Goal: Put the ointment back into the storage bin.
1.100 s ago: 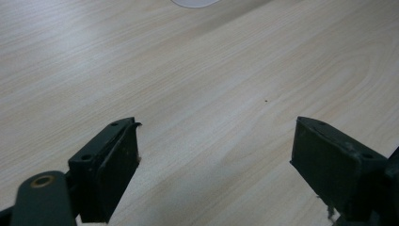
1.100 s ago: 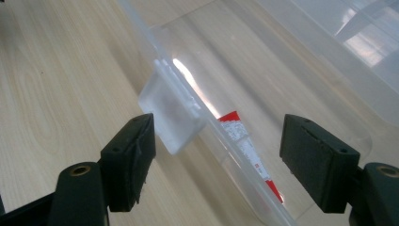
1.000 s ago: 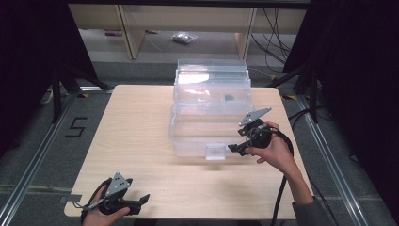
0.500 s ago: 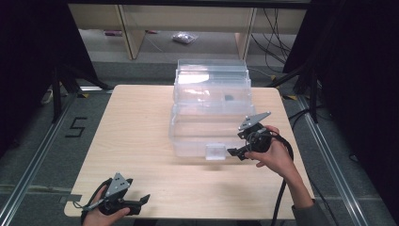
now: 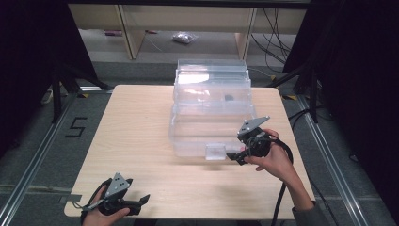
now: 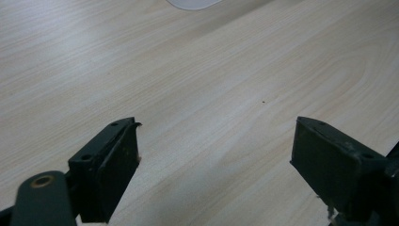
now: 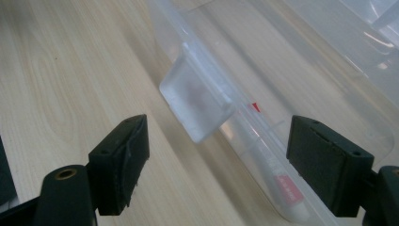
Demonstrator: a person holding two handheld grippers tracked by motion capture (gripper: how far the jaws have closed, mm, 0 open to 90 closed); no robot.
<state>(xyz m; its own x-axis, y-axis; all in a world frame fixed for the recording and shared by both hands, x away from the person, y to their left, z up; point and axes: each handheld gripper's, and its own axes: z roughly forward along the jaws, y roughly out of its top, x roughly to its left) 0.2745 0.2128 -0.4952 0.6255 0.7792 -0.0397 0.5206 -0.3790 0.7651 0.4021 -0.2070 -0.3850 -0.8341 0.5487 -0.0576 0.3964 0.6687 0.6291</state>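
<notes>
1. Looking down from the high view, I see a light wooden table [image 5: 141, 127] with a clear plastic bin [image 5: 211, 113] standing at its middle, toward the far edge.
2. My left gripper [image 5: 141, 201] sits at the near left corner of the table, well apart from the bin, held in my left hand [image 5: 101, 214].
3. In the left gripper view its jaws stand wide apart over bare wood, with nothing between them.
4. My right gripper [image 5: 234, 157] is at the bin's near right corner, held in my right hand [image 5: 275, 162], its tips pointing left along the front wall.
5. In the right gripper view its jaws are spread wide and hold nothing; the frosted latch tab [image 7: 197, 101] on the bin's front wall lies ahead, between them but not touched.
6. The same tab [image 5: 215, 151] shows in the high view, just beside the right gripper's tips.
7. Through the clear wall I make out a small tube-like item with a red label [image 7: 287, 186] lying inside the bin; I cannot tell what it is.
</notes>
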